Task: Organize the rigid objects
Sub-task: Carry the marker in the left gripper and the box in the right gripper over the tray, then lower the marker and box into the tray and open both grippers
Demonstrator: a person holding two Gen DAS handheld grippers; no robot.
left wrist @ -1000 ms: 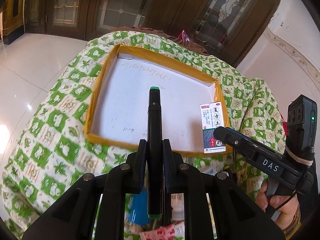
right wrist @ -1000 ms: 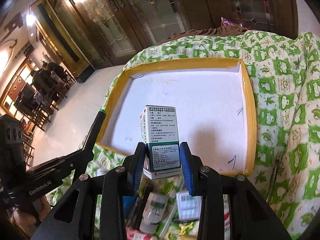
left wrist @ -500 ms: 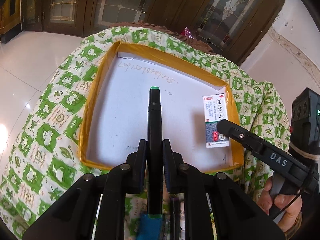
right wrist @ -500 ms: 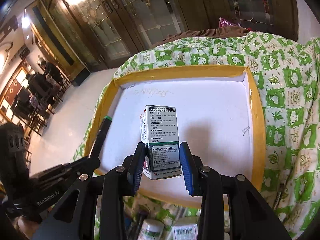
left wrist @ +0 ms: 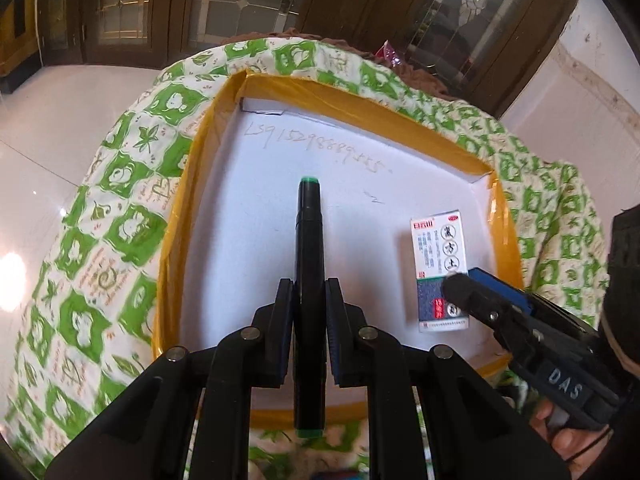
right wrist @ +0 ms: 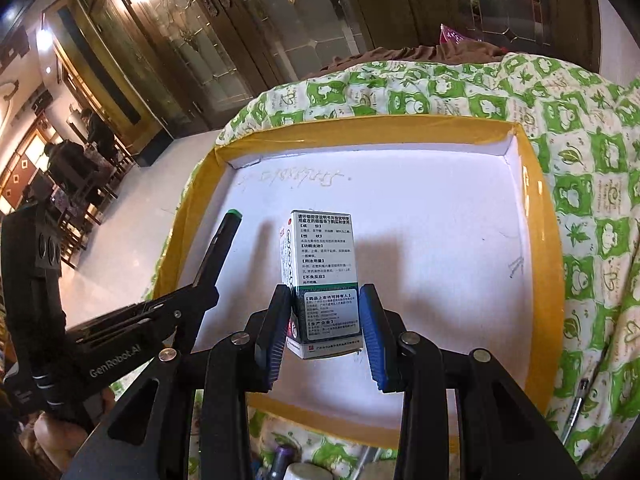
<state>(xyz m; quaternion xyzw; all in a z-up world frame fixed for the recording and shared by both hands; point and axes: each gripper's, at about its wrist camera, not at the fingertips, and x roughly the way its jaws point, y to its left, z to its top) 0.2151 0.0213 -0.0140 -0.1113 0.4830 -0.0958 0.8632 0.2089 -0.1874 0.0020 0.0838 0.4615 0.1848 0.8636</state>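
Holding: we've got both grippers loaded over the tray.
Left gripper (left wrist: 308,300): pads pinched on a black marker (left wrist: 308,264), green caps at both ends, barrel pointing forward along the fingers, over the tray's white floor.
Right gripper (right wrist: 325,322): blue pads (right wrist: 376,344) clamped on the lower half of a medicine box (right wrist: 325,276), printed text panel facing the camera.
Medicine box position: over the near-middle of the tray; we can't tell if its base touches the floor. In the left wrist view it (left wrist: 438,256) sits toward the tray's right side, near the right wall.
Tray (right wrist: 544,248): shallow, yellow-taped rim, white inside, faint handwriting near the far wall (left wrist: 316,148).
Surface: green-and-white patterned cloth (left wrist: 120,208) under the tray.
Clutter: a pen (right wrist: 576,408) on the cloth right of the tray; a small bottle cap (right wrist: 308,472) at the near edge, partly hidden.
Background: dark wooden glass-panel doors (right wrist: 224,40), glossy floor.
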